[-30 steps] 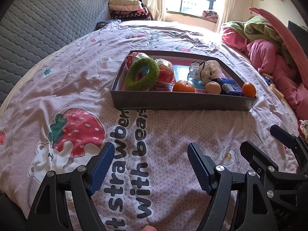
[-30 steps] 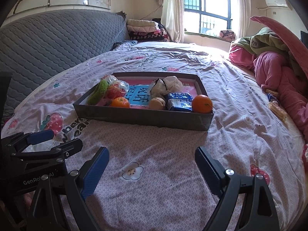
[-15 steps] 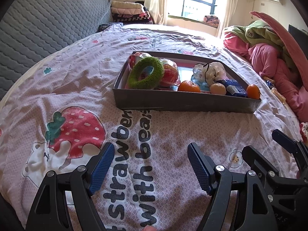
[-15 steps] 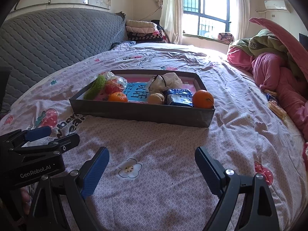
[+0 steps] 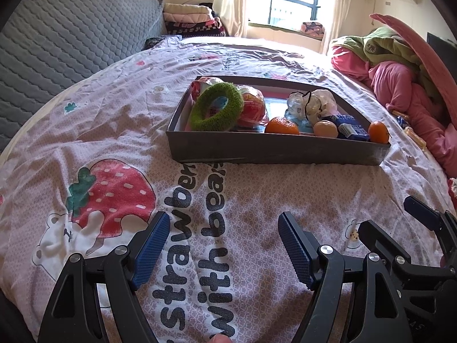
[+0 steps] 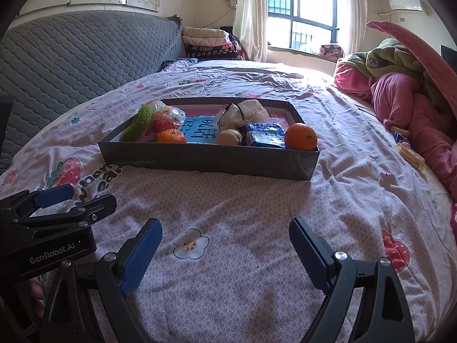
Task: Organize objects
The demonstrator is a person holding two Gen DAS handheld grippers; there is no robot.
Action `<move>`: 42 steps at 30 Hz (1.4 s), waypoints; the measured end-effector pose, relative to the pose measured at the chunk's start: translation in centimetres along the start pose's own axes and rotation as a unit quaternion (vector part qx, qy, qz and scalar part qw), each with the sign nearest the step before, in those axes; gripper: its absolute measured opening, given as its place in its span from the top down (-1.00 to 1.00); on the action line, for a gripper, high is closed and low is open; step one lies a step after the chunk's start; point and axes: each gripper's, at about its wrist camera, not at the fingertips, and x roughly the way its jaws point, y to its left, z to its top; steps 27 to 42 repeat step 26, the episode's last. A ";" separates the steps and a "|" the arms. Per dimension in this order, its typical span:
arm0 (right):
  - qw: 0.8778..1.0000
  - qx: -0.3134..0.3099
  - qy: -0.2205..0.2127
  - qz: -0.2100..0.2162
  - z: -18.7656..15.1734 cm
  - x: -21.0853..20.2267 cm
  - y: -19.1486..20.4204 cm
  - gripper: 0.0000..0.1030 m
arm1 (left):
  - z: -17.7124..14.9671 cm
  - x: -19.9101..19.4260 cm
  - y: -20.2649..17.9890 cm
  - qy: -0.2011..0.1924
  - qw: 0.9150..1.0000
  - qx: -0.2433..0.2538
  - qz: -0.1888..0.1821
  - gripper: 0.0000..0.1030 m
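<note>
Left wrist view: the left gripper (image 5: 221, 245) hovers over the bed (image 5: 114, 131), jaws wide apart and empty. The tray (image 5: 274, 151) ahead of it holds a green ring (image 5: 217, 107) and oranges (image 5: 281, 125), and sits slightly farther off than a second ago. Right wrist view: the right gripper (image 6: 225, 254), equally wide and empty, has likewise drawn back from the tray (image 6: 208, 157). Everything already lies gathered inside, fitting either sorting finished or unpacking ahead.

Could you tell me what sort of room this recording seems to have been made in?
Most likely a lived-in bedroom. The tray sits on a bed covered by a strawberry-print sheet, with a grey quilted headboard behind, folded blankets stacked near the curtained window, and a heaped pink duvet.
</note>
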 end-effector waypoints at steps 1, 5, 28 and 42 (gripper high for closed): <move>1.000 0.001 0.002 -0.001 0.0 0.1 -0.1 -0.76 | 0.0 0.0 0.0 0.000 1.000 -0.001 -0.001 -0.53; 1.000 0.004 0.008 -0.003 -0.2 0.3 -0.3 -0.76 | 0.0 0.1 0.0 0.003 1.000 0.000 0.001 -0.53; 1.000 0.001 0.011 -0.002 -0.2 0.7 -0.3 -0.76 | -0.2 0.2 -0.2 0.004 1.000 0.005 -0.001 -0.53; 1.000 0.001 0.011 -0.002 -0.2 0.7 -0.3 -0.76 | -0.2 0.2 -0.2 0.004 1.000 0.005 -0.001 -0.53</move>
